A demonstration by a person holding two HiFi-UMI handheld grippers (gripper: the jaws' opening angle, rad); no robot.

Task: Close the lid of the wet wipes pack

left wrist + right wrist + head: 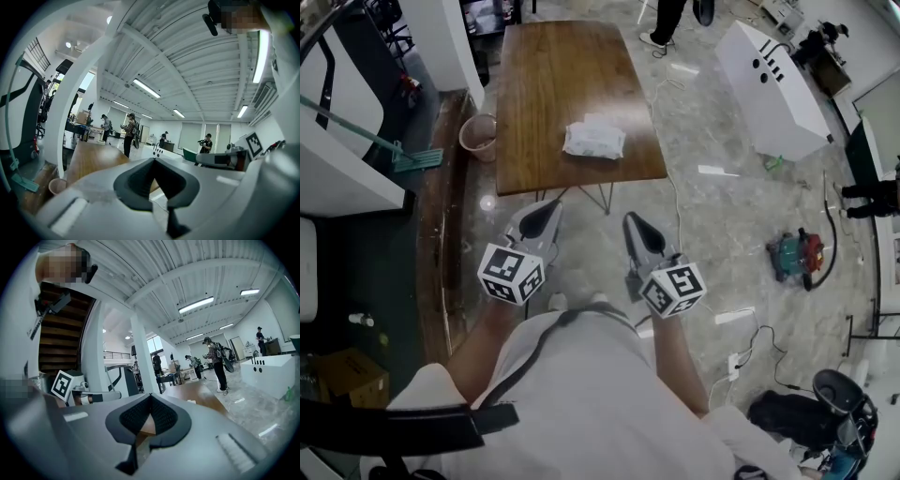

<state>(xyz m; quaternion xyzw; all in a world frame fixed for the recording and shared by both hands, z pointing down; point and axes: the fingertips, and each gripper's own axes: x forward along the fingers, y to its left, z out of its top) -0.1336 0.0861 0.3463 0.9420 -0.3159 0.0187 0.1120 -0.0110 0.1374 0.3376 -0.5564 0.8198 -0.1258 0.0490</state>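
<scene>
The wet wipes pack (593, 139), white and crumpled, lies near the front right of the brown wooden table (548, 75). I cannot tell from here how its lid stands. My left gripper (547, 208) and right gripper (634, 221) hover side by side in front of the table's near edge, short of the pack, both pointing toward it. In the left gripper view the left gripper (152, 160) has its tips together with nothing between them. The right gripper (150, 396) looks the same in its own view. The tabletop (89, 159) stretches ahead of both.
A pink bin (478, 137) stands on the floor at the table's left side. A white cabinet (769, 84) lies to the right, with a green tool (795, 255) and cables on the floor. A person (667, 21) stands past the table's far end.
</scene>
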